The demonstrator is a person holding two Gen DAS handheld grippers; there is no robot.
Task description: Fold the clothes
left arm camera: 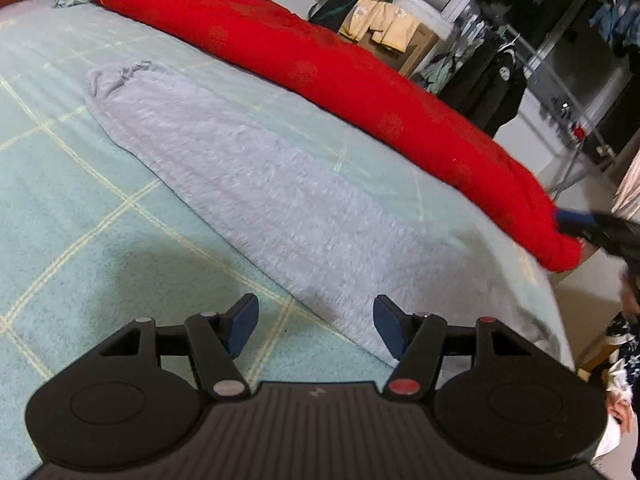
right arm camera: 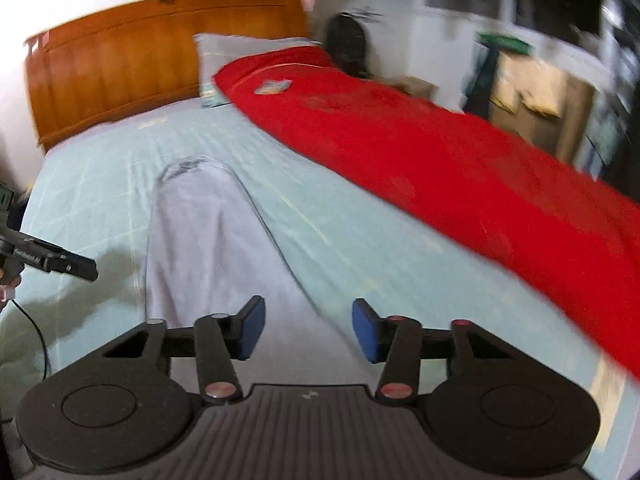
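Nearest us, the left gripper (left arm camera: 316,326) and right gripper (right arm camera: 309,330) hang with fingers apart, holding nothing. The grey garment (left arm camera: 256,196) lies lengthwise mid-bed beside the red quilt (left arm camera: 320,68). Only our right view shows the headboard (right arm camera: 160,56).

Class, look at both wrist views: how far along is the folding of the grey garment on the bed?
Done: the grey garment lies on the bed as one long narrow strip, so it looks folded lengthwise already. In hand: nothing; the left gripper and right gripper are open and empty above it. Left: folding the strip across its length.
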